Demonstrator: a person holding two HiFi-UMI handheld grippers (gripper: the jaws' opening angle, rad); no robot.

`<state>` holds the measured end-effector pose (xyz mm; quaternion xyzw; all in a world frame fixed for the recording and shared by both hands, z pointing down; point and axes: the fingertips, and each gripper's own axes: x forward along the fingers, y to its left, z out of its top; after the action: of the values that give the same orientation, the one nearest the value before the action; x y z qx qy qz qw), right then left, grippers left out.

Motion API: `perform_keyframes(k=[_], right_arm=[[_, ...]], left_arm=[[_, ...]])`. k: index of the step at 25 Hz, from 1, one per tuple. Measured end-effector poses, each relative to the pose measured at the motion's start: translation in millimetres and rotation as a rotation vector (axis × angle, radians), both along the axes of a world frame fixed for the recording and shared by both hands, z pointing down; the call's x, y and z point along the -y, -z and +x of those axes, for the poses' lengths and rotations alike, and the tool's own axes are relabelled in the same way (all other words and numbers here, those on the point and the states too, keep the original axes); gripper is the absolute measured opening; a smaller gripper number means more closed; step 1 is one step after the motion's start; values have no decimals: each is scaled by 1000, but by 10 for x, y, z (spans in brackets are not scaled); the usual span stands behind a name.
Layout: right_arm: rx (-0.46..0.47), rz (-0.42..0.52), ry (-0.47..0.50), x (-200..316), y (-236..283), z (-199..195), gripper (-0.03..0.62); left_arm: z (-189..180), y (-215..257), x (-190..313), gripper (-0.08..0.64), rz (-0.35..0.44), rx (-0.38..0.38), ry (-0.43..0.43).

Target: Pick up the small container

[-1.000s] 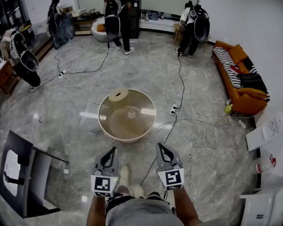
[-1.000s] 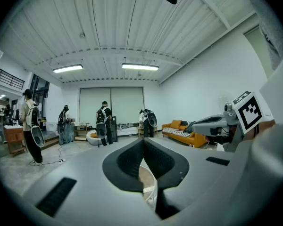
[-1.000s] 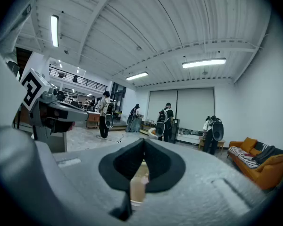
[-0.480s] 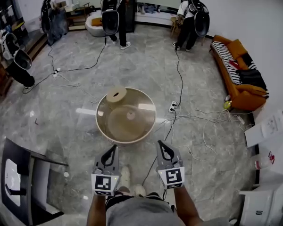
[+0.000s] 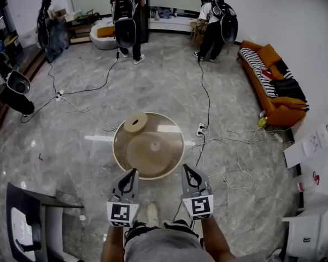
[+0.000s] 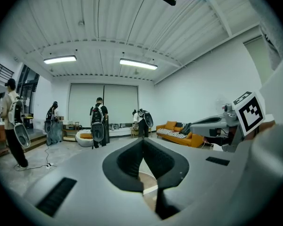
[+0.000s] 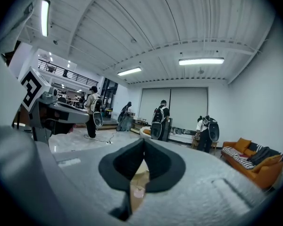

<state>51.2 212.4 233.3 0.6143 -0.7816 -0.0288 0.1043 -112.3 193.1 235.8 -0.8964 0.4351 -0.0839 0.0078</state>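
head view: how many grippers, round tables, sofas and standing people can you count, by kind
grippers: 2 (left gripper, right gripper)
round table: 1
sofa: 1
standing people: 4
total: 8

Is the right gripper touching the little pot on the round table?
Apart. The head view shows the right gripper beside the table, with bare tabletop between it and the small container.
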Motion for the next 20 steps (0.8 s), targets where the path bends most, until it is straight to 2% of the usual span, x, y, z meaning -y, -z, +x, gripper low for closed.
perform_keyframes(k=[4,10,17,20], right_arm=[[-16,22,-14,330,-25,-59,2],[-15,-5,9,897,-169,-152,3],[-14,-43,57,1780,-532,-18,3],[-12,-69,90,2206,-815,49,3]], left_arm=[[-43,-10,356,17,8,-6,-29],[-47,-131,940,17,-1,-1,-29],[181,-546,1732,17,-51,-10,16],[246,-842,2100,17,-38,25,38]])
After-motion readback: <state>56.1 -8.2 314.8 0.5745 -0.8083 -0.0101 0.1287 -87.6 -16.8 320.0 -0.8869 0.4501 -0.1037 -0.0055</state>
